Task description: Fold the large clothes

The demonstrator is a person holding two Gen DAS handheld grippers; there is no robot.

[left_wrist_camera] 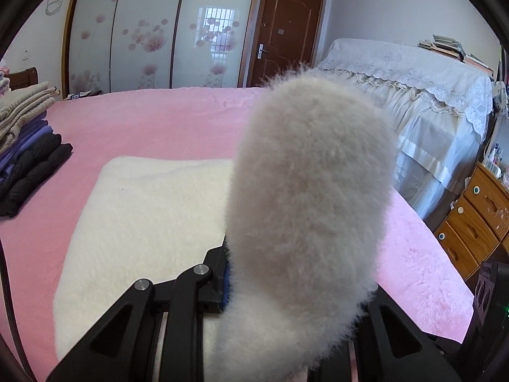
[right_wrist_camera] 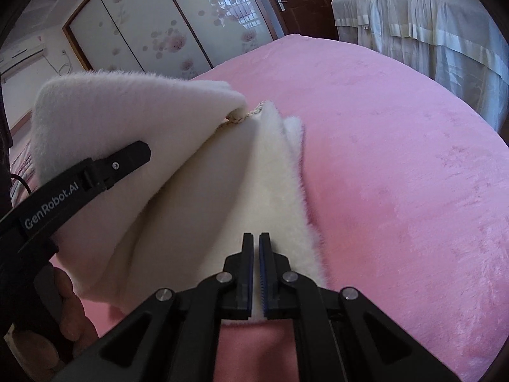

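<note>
Left gripper (left_wrist_camera: 286,286): clamped on a thick fold of the white fleece garment (left_wrist_camera: 143,222). In the left wrist view the gripped fold rises straight up between the fingers and hides the right finger; only the left finger with its blue pad (left_wrist_camera: 226,281) shows.

Right gripper (right_wrist_camera: 256,270): jaws nearly together, a thin slit between the blue pads. The garment's (right_wrist_camera: 191,175) near edge lies directly under and behind the fingertips; whether a layer of it is pinched cannot be confirmed from the right wrist view.

Garment position: on the pink bedspread (left_wrist_camera: 159,121), near the bed's front edge.

Right wrist view only:
- the left gripper (right_wrist_camera: 127,159) from the side, at the left, carrying a raised flap of the garment above the flat part;
- a braided cord (right_wrist_camera: 251,114) at the crease where the flap meets the flat part;
- a hand (right_wrist_camera: 68,305) on the left gripper's handle.

Left wrist view only:
- the flat folded portion of the garment, left of the raised fold;
- a stack of folded clothes (left_wrist_camera: 25,146) at the bed's left edge, well apart from the garment;
- a wooden dresser (left_wrist_camera: 474,219) at the right;
- a lace-covered piece of furniture (left_wrist_camera: 413,89) beyond the bed.
</note>
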